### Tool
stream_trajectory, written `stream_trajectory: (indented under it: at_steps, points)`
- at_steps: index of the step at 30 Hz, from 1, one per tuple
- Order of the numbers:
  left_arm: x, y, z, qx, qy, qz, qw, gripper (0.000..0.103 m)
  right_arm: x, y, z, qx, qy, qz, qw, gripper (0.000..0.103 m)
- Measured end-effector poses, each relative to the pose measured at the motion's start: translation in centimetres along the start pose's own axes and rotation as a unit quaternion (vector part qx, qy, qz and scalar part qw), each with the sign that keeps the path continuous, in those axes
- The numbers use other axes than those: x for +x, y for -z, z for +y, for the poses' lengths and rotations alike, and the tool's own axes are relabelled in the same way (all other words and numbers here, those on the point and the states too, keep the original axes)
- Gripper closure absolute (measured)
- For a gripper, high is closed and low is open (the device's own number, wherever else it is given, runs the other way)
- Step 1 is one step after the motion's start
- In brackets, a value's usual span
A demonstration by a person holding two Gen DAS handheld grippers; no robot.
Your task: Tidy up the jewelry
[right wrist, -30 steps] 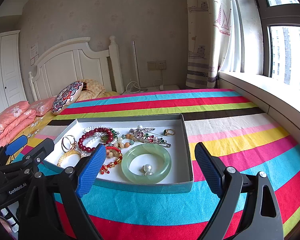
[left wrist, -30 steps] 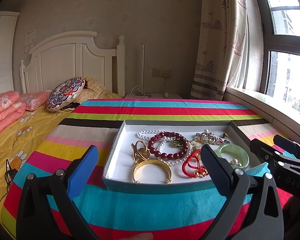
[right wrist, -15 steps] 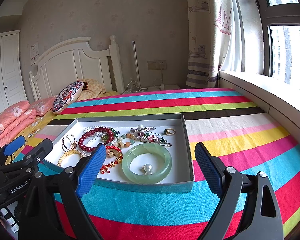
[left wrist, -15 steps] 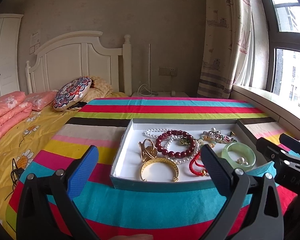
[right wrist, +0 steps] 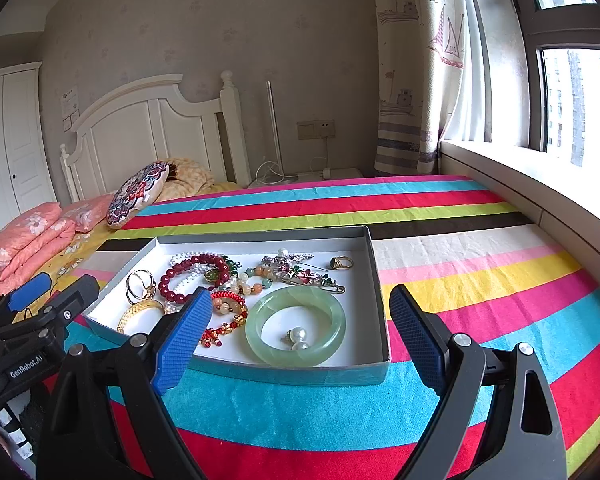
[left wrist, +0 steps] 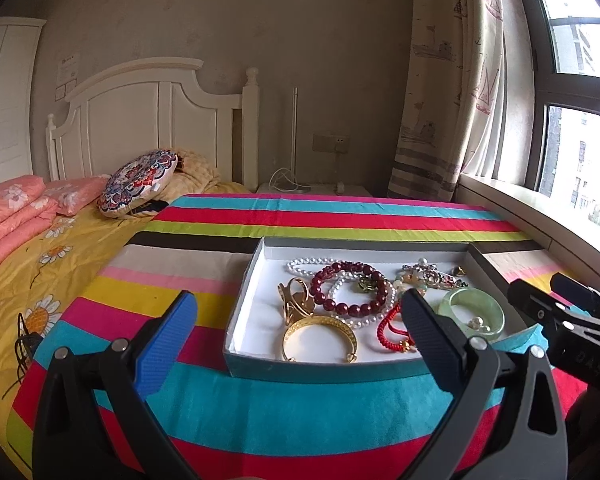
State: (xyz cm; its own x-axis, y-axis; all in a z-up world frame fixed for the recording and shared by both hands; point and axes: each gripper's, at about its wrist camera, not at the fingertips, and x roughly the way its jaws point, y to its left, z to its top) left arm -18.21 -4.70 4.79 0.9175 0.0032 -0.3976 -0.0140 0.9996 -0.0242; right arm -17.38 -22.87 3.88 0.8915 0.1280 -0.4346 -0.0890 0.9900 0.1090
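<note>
We hold our left gripper [left wrist: 296, 330] and right gripper [right wrist: 300, 330] released, empty, short of the jewelry tray [right wrist: 374, 264] on the striped bed [right wrist: 480, 272].

This is a bedroom in a home: a bed [left wrist: 60, 248] with a white headboard [left wrist: 148, 120], pink pillows [left wrist: 16, 208], a white wardrobe [right wrist: 8, 148], a curtain [right wrist: 420, 72] beside the window [right wrist: 572, 108].
</note>
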Motion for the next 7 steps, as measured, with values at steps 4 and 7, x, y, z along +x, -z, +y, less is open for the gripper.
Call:
stream_trajectory:
  at_steps: [4, 7]
  points:
    - [-0.05, 0.25, -0.59, 0.018, 0.013, 0.027, 0.9994, 0.002, 0.18, 0.00, -0.04, 0.001, -0.004, 0.005, 1.000, 0.017]
    - [0.05, 0.78, -0.35, 0.014, 0.012, 0.072, 0.9972, 0.002, 0.37, -0.06, -0.31, 0.006, -0.012, 0.018, 1.000, 0.017]
